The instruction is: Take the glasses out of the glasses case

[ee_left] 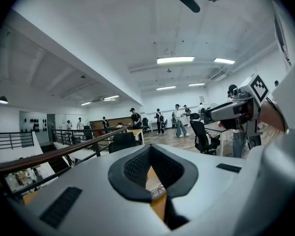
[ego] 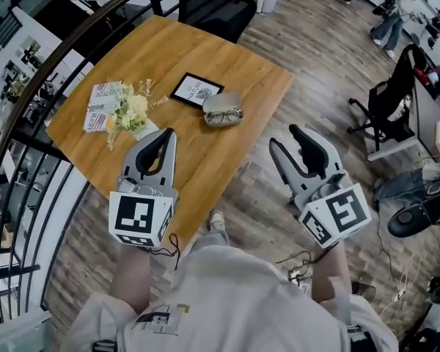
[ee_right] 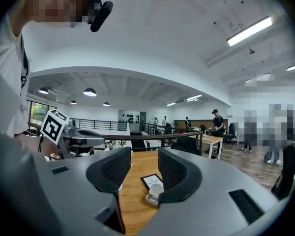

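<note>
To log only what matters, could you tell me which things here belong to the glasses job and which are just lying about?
Job: glasses case, lying open; glasses in it; left gripper, jaws together; right gripper, jaws apart.
Lying about: framed print, flowers, printed paper.

"What was the room like?"
"Plank floor (ego: 323, 72), wooden tabletop (ego: 205, 160), a black railing (ee_left: 54, 151) on the left and an office chair (ego: 385, 101) on the right."
"And the light?"
"Strip lights (ee_left: 175, 60) on a white ceiling."

open grey case (ego: 220, 101) holds glasses (ego: 225, 116)
</note>
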Motion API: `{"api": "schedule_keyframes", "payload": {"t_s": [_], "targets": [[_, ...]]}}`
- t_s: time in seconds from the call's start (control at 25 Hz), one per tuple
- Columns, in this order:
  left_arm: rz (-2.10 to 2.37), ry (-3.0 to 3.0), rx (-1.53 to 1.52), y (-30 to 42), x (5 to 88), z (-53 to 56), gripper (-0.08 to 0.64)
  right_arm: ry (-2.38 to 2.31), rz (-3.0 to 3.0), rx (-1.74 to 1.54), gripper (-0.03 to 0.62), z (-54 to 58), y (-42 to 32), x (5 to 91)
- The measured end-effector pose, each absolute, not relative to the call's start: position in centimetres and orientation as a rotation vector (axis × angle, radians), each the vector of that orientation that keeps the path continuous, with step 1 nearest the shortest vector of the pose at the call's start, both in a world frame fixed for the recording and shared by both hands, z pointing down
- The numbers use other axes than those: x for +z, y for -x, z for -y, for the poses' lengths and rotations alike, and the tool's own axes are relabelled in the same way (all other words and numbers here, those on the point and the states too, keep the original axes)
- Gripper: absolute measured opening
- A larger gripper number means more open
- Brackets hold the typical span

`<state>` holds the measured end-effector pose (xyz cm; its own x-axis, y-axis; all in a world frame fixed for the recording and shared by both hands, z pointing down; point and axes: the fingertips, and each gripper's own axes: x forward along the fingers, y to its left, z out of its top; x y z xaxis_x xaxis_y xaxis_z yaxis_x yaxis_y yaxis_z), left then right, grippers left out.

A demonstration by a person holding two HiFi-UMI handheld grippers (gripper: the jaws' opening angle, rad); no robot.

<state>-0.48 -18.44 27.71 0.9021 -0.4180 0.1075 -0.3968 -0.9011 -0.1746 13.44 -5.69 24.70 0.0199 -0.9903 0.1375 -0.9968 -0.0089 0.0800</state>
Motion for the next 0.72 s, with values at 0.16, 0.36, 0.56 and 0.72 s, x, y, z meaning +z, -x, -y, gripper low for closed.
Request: {"api": "schedule_keyframes", "payload": {"t_s": [0.16, 0.36, 0.56, 0.72], "targets": [[-0.648, 2.961, -0.246, -0.2, 29.7, 21.4, 0.015, -2.095, 2.167, 0.189, 0.196, 9.1, -14.8, 26.2], [-0.706, 2.971, -0.253, -0.4, 30.2, 24.3, 0.015, -2.039, 2.171, 0.217, 0.196, 12.9, -16.7, 26.9], [-0.803, 2.963, -0.255, -0.4, 30.5, 26.3, 0.015, -1.958, 2.201, 0.202, 0.196, 16.2, -18.1, 27.5], [-0.883, 2.939, -0.274, -1.6, 30.9, 27.2, 0.015, -1.854, 2.263, 0.223, 0.196, 18.5, -19.3, 28.7]]}}
